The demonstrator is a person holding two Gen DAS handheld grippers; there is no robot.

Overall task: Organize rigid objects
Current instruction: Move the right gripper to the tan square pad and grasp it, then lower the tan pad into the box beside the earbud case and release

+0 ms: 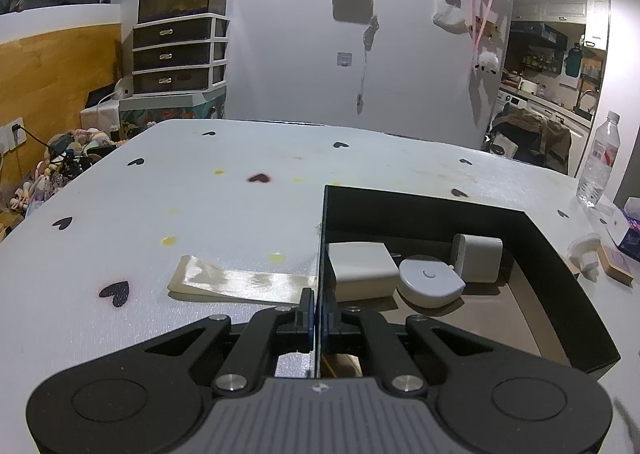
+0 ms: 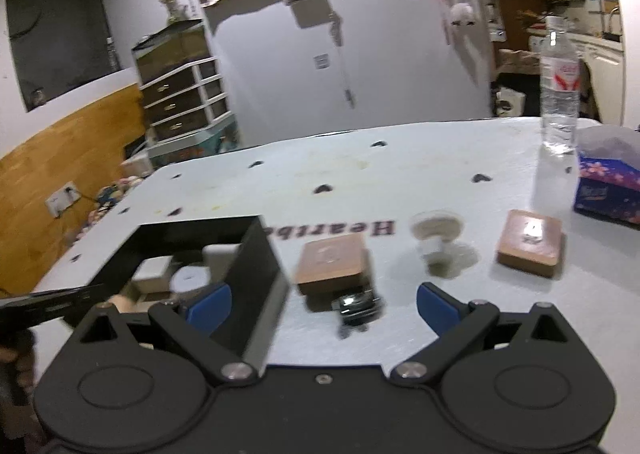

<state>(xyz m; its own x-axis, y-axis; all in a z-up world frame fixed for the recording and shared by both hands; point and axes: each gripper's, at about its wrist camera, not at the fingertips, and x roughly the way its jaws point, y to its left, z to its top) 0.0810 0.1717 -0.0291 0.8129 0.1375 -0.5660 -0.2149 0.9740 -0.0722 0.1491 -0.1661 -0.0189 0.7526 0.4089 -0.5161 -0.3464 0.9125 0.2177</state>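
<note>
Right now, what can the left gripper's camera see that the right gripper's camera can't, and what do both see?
Only the left view: a glossy cream strip lying flat left of the black open-topped box, whose wall the left gripper pinches.

Only the right view: a small dark metal object between the open right gripper's blue fingertips, and a second brown wooden block.

Both: the box, a clear plastic water bottle, and the heart-patterned white table.

Matt black card box (image 1: 560, 318) with brown inner floor; smooth white plastic blocks (image 1: 362, 270); two wood-look blocks (image 2: 332, 264); clear plastic bottle (image 2: 559, 86); glossy tape strip (image 1: 240, 282) on pebbled white tabletop (image 1: 240, 206).
</note>
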